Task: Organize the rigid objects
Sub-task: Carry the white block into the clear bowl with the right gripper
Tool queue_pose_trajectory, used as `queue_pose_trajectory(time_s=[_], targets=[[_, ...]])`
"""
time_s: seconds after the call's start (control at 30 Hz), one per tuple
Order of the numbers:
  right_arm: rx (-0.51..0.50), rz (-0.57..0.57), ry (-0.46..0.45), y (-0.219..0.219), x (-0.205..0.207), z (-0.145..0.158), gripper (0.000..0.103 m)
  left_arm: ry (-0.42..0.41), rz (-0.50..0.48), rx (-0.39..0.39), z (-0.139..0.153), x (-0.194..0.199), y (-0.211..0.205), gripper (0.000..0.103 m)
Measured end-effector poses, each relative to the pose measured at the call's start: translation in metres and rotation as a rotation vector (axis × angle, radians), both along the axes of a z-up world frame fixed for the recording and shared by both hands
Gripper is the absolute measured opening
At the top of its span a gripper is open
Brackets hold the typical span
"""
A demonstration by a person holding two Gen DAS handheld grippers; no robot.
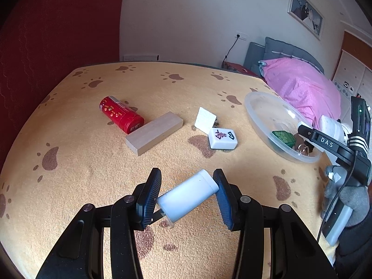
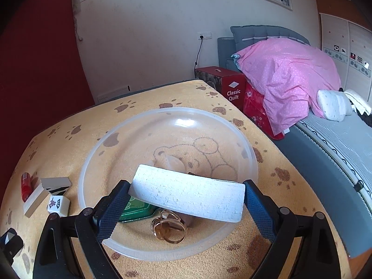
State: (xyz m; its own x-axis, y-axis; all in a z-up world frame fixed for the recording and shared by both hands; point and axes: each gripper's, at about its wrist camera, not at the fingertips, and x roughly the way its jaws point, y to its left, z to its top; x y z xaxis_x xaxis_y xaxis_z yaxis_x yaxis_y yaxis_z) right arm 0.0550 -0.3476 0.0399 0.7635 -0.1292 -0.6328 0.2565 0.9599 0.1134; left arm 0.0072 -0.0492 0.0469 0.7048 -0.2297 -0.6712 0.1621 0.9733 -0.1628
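Observation:
My left gripper (image 1: 187,181) is shut on a small white bottle (image 1: 188,195), held tilted end to end between the blue pads, low over the paw-print cloth. My right gripper (image 2: 186,186) is shut on a white textured block (image 2: 188,193), gripped by its two ends above the clear plastic bowl (image 2: 167,109). A green tin (image 2: 134,209) and gold rings (image 2: 168,230) lie in the bowl. On the cloth lie a red can (image 1: 121,115), a wooden block (image 1: 154,133), a white card (image 1: 204,119) and a mahjong tile (image 1: 222,138).
The bowl (image 1: 255,97) sits at the table's right edge, with the right gripper (image 1: 320,125) and a gloved hand (image 1: 348,197) over it. Beyond that edge are a bed with a pink quilt (image 2: 286,74) and a red box (image 2: 232,88). A red curtain (image 1: 58,34) hangs at the left.

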Motion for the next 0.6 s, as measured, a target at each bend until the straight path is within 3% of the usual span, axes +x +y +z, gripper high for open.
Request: queue_pose_trajectory(time_s=[0.27,0.6], targets=[[0.003,0.014,0.01,0.0,0.008,-0.003,0.098,0.006,-0.006,0.002,-0.001,0.001,-0.004,0.047],[0.043,-0.005,-0.04,-0.01,-0.002,0.002,0.099,0.001,-0.019,0.005,0.002,0.003,-0.011,0.047]])
